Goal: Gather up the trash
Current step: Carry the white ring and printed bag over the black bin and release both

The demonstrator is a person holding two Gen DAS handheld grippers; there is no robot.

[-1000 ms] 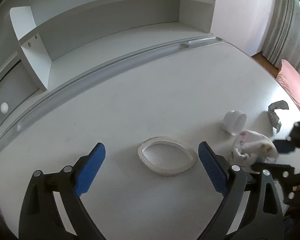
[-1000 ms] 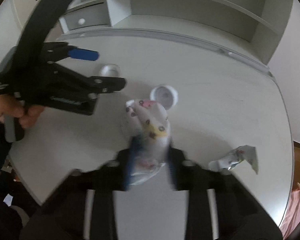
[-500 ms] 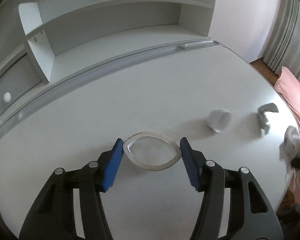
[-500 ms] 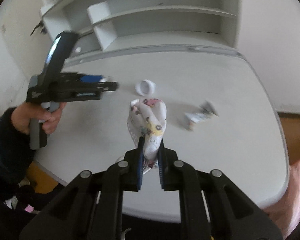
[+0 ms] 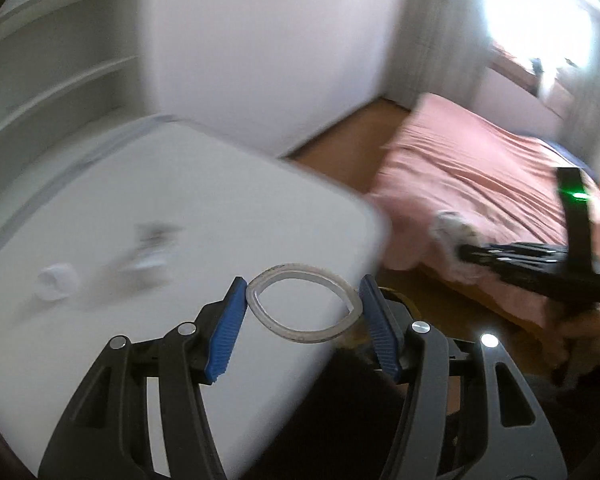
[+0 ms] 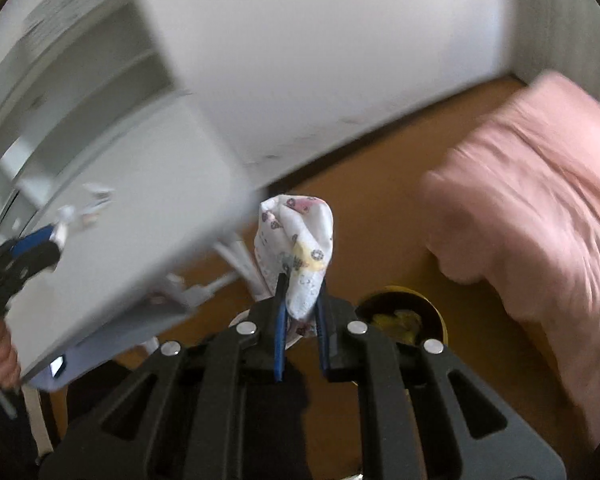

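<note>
Left wrist view: the left gripper (image 5: 302,304) is pinching a clear plastic ring (image 5: 303,306) between its blue pads (image 5: 227,330), jaws standing partly apart at the ring's width and squeezing it into an oval. The ring is hanging over the near corner of the white desk (image 5: 180,208). A small white cup (image 5: 57,280) and a crumpled wrapper (image 5: 152,246), both blurred, are lying on the desk further out. Beyond the desk edge, a pink bed (image 5: 472,184) is filling the right side.

Right wrist view: the right gripper (image 6: 300,292) is clamping a patterned crumpled paper (image 6: 296,244), jaws nearly closed on its lower end. The paper is standing above the brown floor (image 6: 380,220), with a yellow-rimmed bin (image 6: 404,316) just beside and below the fingers.
</note>
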